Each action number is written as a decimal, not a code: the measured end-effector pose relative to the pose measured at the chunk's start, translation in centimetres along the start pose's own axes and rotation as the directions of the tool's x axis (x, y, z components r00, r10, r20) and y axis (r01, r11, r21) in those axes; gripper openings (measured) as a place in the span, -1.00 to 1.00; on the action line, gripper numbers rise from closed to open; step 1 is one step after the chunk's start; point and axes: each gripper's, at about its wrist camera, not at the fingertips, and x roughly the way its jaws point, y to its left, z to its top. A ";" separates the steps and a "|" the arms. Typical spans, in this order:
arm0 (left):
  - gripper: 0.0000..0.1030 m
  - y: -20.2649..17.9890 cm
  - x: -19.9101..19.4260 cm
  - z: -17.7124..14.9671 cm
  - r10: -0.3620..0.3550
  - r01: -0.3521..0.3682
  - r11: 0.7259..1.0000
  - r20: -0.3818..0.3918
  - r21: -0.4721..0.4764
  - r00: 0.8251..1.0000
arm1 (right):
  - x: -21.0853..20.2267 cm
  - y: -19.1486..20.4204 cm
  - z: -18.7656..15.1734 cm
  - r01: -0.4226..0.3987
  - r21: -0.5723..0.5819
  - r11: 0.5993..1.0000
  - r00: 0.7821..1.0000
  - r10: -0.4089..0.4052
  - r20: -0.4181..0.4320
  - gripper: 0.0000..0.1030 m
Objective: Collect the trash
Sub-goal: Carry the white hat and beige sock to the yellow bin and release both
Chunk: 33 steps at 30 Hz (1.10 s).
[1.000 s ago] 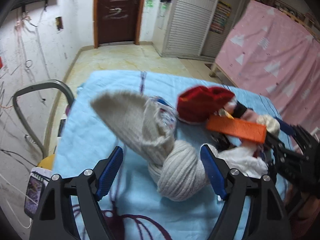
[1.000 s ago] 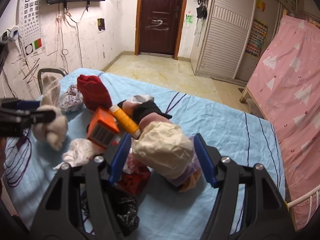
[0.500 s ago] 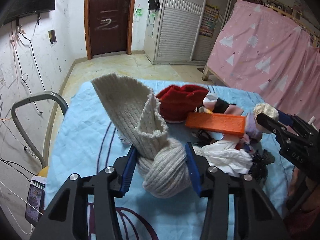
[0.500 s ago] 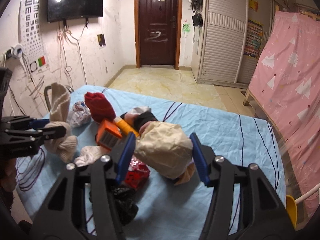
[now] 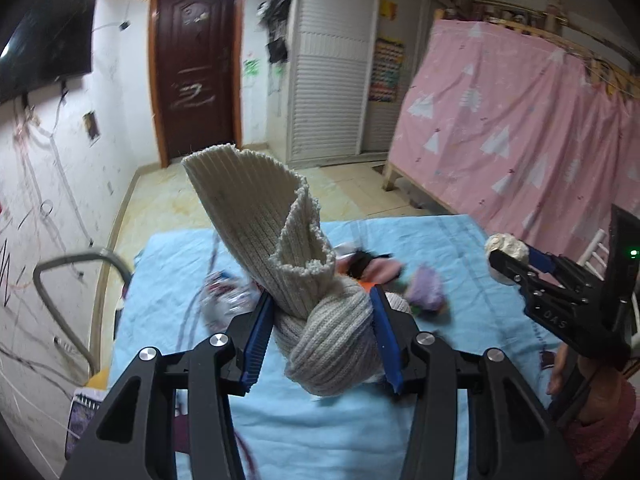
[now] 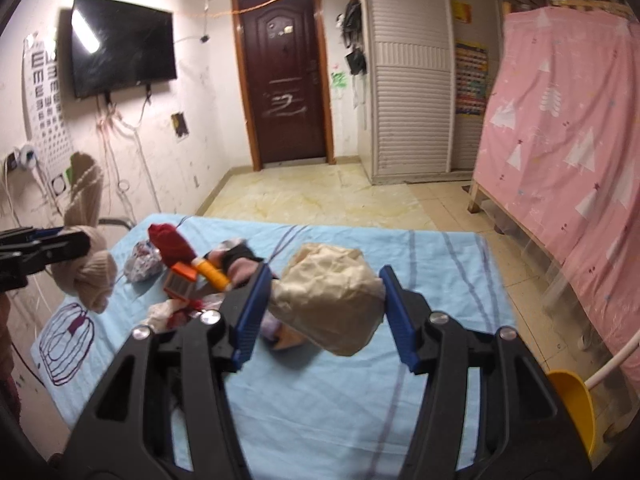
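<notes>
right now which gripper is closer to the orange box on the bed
Right. The right gripper, holding a crumpled paper wad, hangs just beside the orange box; the left gripper is farther off.

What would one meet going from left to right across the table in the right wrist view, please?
Knotted cream knit piece in the left gripper → patterned wrapper → red knit item → orange box → crumpled beige paper ball in the right gripper.

A dark brown door [image 6: 285,80] is standing closed in the far wall. A black television [image 6: 120,46] is hanging left of it, beside an eye chart [image 6: 42,92]. A white slatted wardrobe [image 6: 412,80] is standing to the door's right. A pink patterned curtain [image 6: 568,120] is hanging along the right side. A yellow dustpan [image 6: 572,408] is sitting off the bed's near right corner.
</notes>
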 end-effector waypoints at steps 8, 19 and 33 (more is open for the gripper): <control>-0.24 -8.0 0.1 1.6 -0.066 0.065 0.992 0.007 0.104 0.998 | -2.8 -5.6 -1.4 0.041 0.088 0.995 0.998 -0.044 0.034 0.04; -0.24 -18.0 1.3 1.9 -0.141 0.142 0.964 -0.024 0.226 0.990 | -6.7 -13.7 -4.5 0.145 0.222 0.964 0.984 -0.164 0.069 0.04; -0.23 -30.8 4.8 1.3 -0.261 0.283 0.905 -0.111 0.317 0.959 | -9.7 -22.7 -8.9 0.265 0.356 0.896 0.957 -0.290 0.019 0.05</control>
